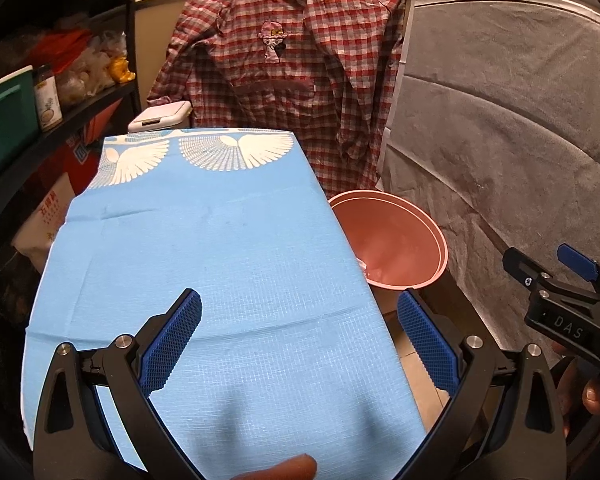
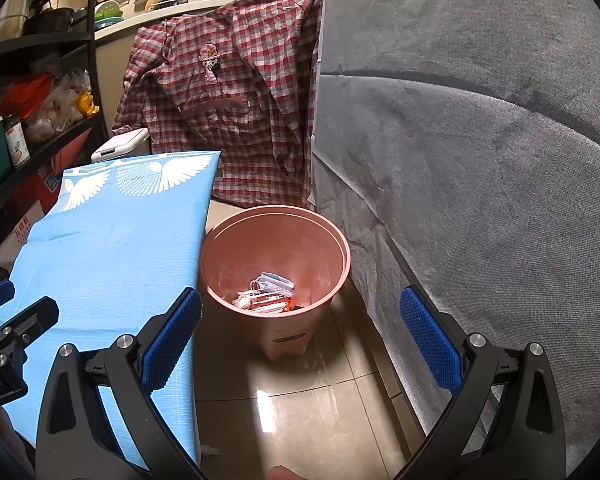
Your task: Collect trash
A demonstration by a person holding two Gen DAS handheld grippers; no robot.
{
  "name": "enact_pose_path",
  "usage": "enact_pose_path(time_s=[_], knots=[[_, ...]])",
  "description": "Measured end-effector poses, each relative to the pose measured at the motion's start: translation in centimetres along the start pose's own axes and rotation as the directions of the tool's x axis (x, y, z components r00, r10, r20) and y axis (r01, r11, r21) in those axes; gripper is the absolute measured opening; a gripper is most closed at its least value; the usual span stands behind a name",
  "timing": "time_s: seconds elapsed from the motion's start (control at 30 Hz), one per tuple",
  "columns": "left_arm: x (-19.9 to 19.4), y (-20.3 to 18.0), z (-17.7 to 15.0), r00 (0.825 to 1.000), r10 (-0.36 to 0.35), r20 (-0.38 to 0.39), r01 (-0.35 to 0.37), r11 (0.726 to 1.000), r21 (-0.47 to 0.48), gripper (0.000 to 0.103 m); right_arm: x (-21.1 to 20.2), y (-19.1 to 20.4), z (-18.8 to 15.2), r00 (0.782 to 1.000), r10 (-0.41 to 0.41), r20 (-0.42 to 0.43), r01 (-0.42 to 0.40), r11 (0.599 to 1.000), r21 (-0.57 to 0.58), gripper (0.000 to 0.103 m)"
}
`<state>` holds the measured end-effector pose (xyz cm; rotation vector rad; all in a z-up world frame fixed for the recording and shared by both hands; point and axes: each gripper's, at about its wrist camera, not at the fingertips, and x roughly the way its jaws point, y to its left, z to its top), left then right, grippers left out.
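Left wrist view: the left hand-held gripper [image 1: 300, 344] hovers with its blue-padded fingers spread wide and nothing between them, above the near part of a bench covered by a light blue cloth [image 1: 204, 264] printed with white wing shapes at its far end. To the right of the bench, below its edge, a pink trash bin [image 1: 396, 240] stands on the floor. Further right, the right hand-held gripper [image 1: 548, 264] appears in profile, held by a hand [image 1: 592, 396] low at the edge. From the right wrist view, the right hand-held gripper [image 2: 300, 340] is likewise spread wide and empty, poised over the tiled floor [image 2: 300, 408] just near of the trash bin [image 2: 276, 280]. Inside the bin lies the collected trash [image 2: 268, 296]: crumpled white paper, red-and-white wrappers and what looks like a pale blue face mask. A red plaid shirt [image 2: 228, 112] hangs beyond the bin, a grey fabric cover [image 2: 480, 160] fills the right, and cluttered black shelves [image 2: 40, 92] stand far left.
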<state>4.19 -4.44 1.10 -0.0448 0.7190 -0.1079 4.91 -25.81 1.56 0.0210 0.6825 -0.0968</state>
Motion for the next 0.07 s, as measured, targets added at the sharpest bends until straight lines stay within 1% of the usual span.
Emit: enact_pose_path(time_s=[0.07], knots=[[-0.01,0.07,0.00,1.000,-0.004,0.000,0.004,1.000,-0.003,0.095,-0.01,0.03,-0.02,1.000,-0.002,0.000,0.002,1.000,0.001,0.098]])
